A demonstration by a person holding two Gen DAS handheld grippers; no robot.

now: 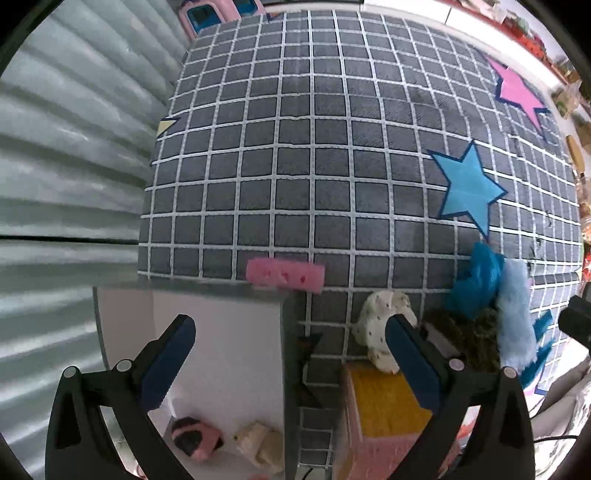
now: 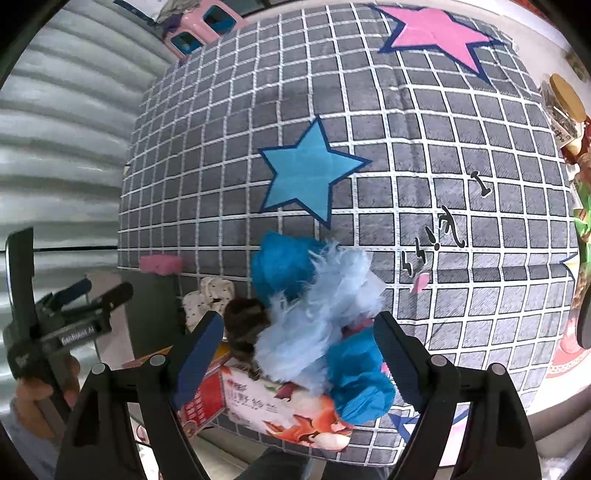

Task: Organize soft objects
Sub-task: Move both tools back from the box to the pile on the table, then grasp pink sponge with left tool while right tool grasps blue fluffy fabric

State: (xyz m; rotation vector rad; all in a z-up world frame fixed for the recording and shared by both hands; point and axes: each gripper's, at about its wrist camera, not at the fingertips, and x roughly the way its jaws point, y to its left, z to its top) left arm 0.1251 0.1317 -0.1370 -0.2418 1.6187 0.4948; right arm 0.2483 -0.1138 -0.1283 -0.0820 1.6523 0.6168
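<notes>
A blue plush (image 2: 284, 266) with pale blue fluff (image 2: 325, 306) lies on a printed carton (image 2: 295, 413) at the near edge of the grey grid mat (image 2: 369, 110). My right gripper (image 2: 299, 360) hangs open above it, and its fingers straddle the plush without pressing on it. Beside the plush sit a brown furry piece (image 2: 243, 325) and a white dotted soft item (image 1: 380, 332). A pink sponge (image 1: 284, 275) rests on the mat's edge. My left gripper (image 1: 291, 365) is open and holds nothing, over a white bin (image 1: 221, 332) that contains a pink-and-black soft toy (image 1: 195, 437).
A corrugated grey wall (image 1: 55, 166) runs along the left. A pink stool (image 2: 201, 27) stands at the mat's far corner. A jar with a wooden lid (image 2: 565, 96) and other clutter line the right edge. A yellow-topped pink box (image 1: 384, 406) sits by the bin.
</notes>
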